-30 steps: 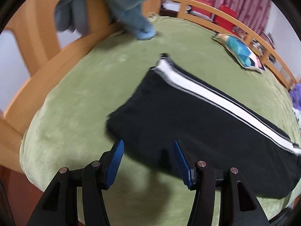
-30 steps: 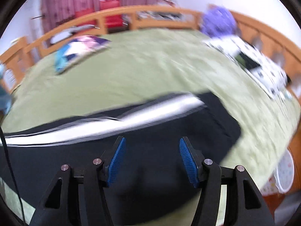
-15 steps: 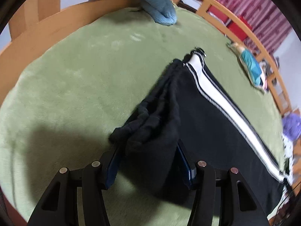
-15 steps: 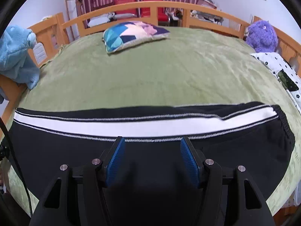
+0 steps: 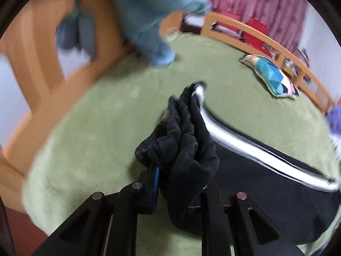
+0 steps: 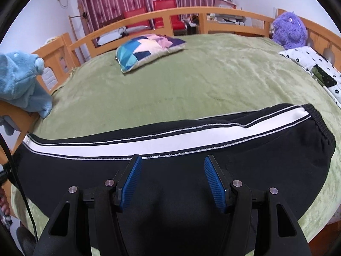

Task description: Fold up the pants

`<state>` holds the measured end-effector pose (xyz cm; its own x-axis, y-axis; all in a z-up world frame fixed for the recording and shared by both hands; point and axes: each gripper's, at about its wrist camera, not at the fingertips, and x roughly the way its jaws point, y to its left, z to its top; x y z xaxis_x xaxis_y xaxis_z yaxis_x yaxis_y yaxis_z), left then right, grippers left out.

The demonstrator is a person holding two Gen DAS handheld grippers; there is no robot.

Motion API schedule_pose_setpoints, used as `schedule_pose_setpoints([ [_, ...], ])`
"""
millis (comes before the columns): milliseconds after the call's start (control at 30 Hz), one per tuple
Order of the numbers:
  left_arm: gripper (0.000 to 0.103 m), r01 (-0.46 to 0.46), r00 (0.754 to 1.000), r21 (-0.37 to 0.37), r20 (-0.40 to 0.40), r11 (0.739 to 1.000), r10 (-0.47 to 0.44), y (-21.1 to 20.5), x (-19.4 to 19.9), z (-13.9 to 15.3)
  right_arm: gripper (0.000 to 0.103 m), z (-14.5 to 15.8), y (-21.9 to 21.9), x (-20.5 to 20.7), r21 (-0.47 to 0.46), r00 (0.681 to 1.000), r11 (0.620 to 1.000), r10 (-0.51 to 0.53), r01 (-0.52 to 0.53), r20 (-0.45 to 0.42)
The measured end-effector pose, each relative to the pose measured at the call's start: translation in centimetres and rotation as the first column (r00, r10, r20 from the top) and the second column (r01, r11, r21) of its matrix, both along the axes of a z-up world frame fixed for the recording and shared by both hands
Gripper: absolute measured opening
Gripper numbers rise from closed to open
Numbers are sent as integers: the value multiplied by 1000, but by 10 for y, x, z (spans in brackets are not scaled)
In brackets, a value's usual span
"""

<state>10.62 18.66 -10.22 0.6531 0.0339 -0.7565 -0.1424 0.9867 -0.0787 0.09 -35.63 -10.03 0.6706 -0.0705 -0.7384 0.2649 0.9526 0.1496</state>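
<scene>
Black pants [image 6: 191,170] with a white side stripe [image 6: 170,137] lie along the near edge of a green bed cover [image 6: 191,81]. My left gripper [image 5: 177,183] is shut on the bunched leg end of the pants [image 5: 187,147] and holds it lifted above the cover; the right finger is hidden by cloth. My right gripper [image 6: 172,181] is open and empty, hovering over the middle of the pants, with the waistband [image 6: 319,125] to its right.
A patchwork pillow [image 6: 147,49] lies far on the bed. A blue plush blanket [image 6: 23,85] hangs on the wooden rail at the left. A purple plush toy [image 6: 289,32] and a black-and-white patterned cloth [image 6: 315,64] are at the right. Wooden rails [image 6: 191,17] ring the bed.
My left gripper has closed on the pants' leg end and lifted it off the cover. My right gripper has stayed open over the pants' middle.
</scene>
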Motion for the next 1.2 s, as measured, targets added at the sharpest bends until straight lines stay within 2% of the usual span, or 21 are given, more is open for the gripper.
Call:
schedule_pose_setpoints([
  [33,16,25,999,62,24,998,-26,-18,-2,14,60,2,-2,-3,-8,1000,1000,3,-3,3],
  [100,16,76,994,137,69,988,-86,-56,-7,40,60,4,-11,-9,-15,1000,1000,9,-9,13],
  [200,16,156,980,174,95,972,-175,-112,-17,68,60,3,-28,-15,9,999,999,33,-34,20],
  [333,16,265,951,219,100,939,-292,-194,-35,84,60,1,-58,-22,5,999,1000,31,-31,17],
  [433,16,362,917,214,91,907,-388,-258,-49,79,60,-3,-80,-34,18,999,1000,18,-19,34],
  [500,16,412,899,184,81,893,-431,-292,-56,68,60,-8,-94,-44,31,999,1000,-1,0,34],
  [633,16,493,868,107,7,863,-497,-354,-65,25,60,-22,-113,-58,59,1000,998,-11,9,28],
  [700,17,518,855,95,-23,850,-518,-374,-72,4,60,-33,-121,-61,76,1000,997,-21,20,3],
  [800,20,553,831,74,-126,830,-542,-386,-75,-28,60,-43,-126,-63,99,1000,995,-18,20,-20],
  [867,21,570,815,69,-173,819,-552,-387,-78,-36,60,-45,-124,-61,116,1000,993,-8,10,-19],
  [933,29,591,801,49,-156,805,-578,-376,-89,-33,60,-45,-119,-57,141,1000,990,19,-17,-10],
  [1000,45,608,788,-2,-118,794,-604,-357,-95,-23,60,-44,-107,-49,152,999,987,52,-51,-3],
  [1100,64,627,774,-62,-63,777,-630,-329,-102,-9,61,-44,-85,-34,200,993,973,117,-116,9],
  [1133,67,628,775,-64,-41,776,-630,-317,-106,-4,62,-45,-76,-26,239,989,960,144,-143,16],
  [1200,69,604,796,-36,-6,796,-605,-299,-109,4,67,-47,-61,-15,308,982,933,184,-185,33],
])
